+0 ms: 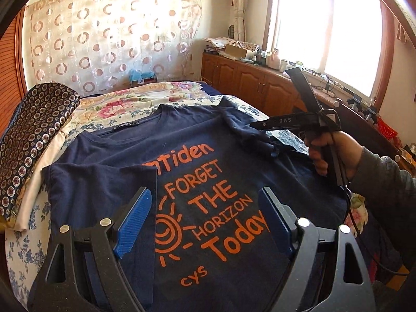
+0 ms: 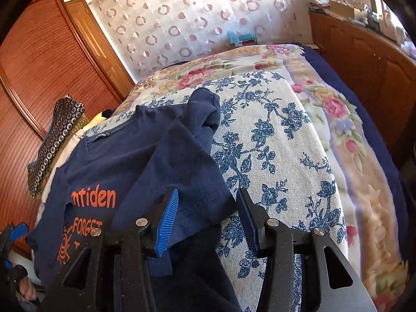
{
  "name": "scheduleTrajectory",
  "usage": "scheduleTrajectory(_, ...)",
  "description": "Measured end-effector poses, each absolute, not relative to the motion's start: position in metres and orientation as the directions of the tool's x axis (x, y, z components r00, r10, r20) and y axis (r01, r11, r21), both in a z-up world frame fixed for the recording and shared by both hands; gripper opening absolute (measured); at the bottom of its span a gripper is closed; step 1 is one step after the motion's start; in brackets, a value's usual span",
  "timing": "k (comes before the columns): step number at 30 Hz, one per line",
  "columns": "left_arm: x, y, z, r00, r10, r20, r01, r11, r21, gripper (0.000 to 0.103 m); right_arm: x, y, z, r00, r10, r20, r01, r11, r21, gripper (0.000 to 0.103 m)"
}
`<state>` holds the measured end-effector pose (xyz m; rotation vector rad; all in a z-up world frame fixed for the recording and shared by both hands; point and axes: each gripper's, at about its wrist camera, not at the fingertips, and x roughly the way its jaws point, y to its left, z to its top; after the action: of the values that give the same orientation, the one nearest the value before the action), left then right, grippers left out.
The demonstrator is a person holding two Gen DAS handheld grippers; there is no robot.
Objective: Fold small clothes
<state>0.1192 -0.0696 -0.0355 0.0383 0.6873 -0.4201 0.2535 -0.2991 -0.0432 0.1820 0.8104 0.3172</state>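
The navy T-shirt [image 1: 213,182] lies on the bed [image 2: 286,135], its collar far. Your right gripper [image 2: 208,215] is nearer to the right sleeve [image 2: 182,161]; its jaws are wide open around the hem. Your left gripper [image 1: 205,223] hovers open and holds nothing.

T-shirt [image 1: 208,182] hem behind gripper frame

Matt navy cloth shirt [image 1: 109,171] with orange print, floral woven bedspread [image 2: 273,135], ribbed blue plastic pads [image 1: 134,223] on black claws, glossy wood wardrobe [image 2: 44,59].
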Motion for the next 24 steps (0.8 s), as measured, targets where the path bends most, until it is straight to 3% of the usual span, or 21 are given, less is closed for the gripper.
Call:
scheduleTrajectory(2,0.119,-0.069,-0.036,0.692,-0.366,-0.622,0.387,0.916,-0.107,0.085,0.255,-0.296,-0.044,0.654,0.339,-0.676,-0.226,0.941,0.254,0.016)
scheduleTrajectory(5,0.119,-0.067,-0.038,0.692,-0.368,-0.621,0.384,0.916,-0.115,0.085,0.252,-0.292,-0.041,0.683,0.324,-0.654,-0.250,0.946,0.207,0.005)
scheduleTrajectory(13,0.119,-0.062,-0.038,0.698,-0.366,-0.615,0.375,0.919,-0.121,0.085,0.228,-0.257,-0.006,0.687,0.426,-0.589,-0.396,0.899,0.188,0.004)
scheduleTrajectory(22,0.122,-0.049,-0.038,0.705,-0.357,-0.613,0.347,0.927,-0.141,0.085,0.216,-0.192,0.017,0.622,0.531,-0.575,-0.541,0.823,0.175,0.004)
scheduleTrajectory(23,0.122,-0.048,-0.039,0.704,-0.358,-0.613,0.347,0.927,-0.143,0.085,0.217,-0.189,0.018,0.621,0.533,-0.575,-0.545,0.821,0.173,0.008)
scheduleTrajectory(24,0.122,-0.048,-0.040,0.703,-0.358,-0.614,0.346,0.927,-0.144,0.085,0.220,-0.188,0.019,0.626,0.524,-0.577,-0.544,0.824,0.158,0.021)
